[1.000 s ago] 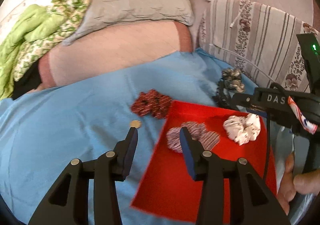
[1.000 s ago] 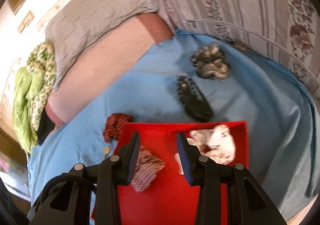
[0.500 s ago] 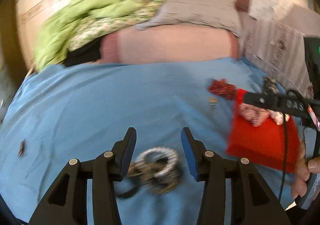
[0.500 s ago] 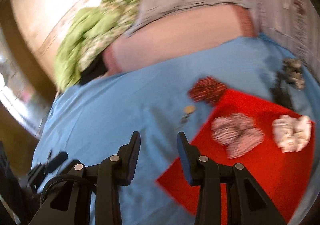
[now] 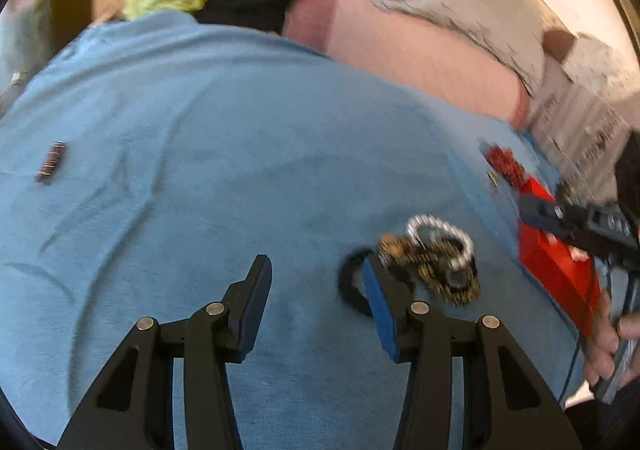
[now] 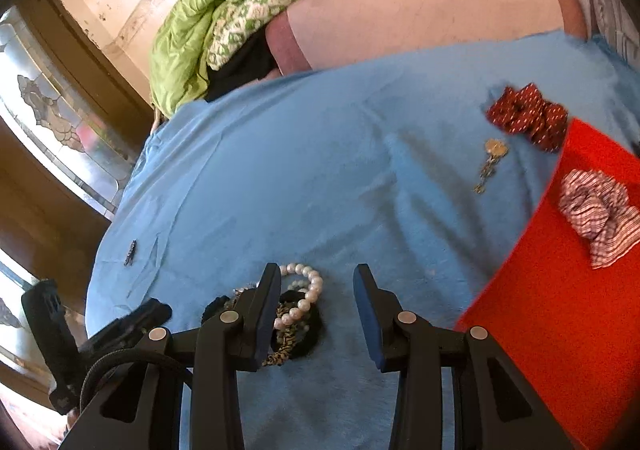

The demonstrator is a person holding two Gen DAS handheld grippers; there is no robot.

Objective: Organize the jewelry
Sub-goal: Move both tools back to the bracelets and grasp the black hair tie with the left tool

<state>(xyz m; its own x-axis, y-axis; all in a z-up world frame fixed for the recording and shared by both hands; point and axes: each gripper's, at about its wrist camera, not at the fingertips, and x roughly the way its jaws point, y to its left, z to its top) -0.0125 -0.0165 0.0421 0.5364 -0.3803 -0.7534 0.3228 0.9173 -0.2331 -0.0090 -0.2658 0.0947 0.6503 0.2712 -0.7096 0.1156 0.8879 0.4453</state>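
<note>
A pile of bracelets [image 5: 434, 262], with a pearl bracelet [image 6: 306, 296] and dark hair ties, lies on the blue sheet [image 5: 240, 170]. My left gripper [image 5: 316, 290] is open and empty, the pile just right of its right finger. My right gripper [image 6: 316, 300] is open and empty, the pile behind its left finger. A red tray [image 6: 560, 290] at the right holds a striped scrunchie [image 6: 598, 216]. A dark red scrunchie [image 6: 528, 118] and a gold pendant [image 6: 492, 162] lie on the sheet beside the tray. A small dark clip [image 5: 50, 162] lies far left.
A green quilt [image 6: 224, 18], a grey pillow [image 5: 472, 14] and a pink bolster [image 6: 420, 14] lie at the back of the bed. A wooden door frame and patterned glass [image 6: 48, 118] stand at the left. The red tray also shows in the left wrist view [image 5: 556, 266].
Both grippers have swung left, away from the red tray, to the bracelet pile. The pile now sits right of the left gripper's fingers. Both stay open.
</note>
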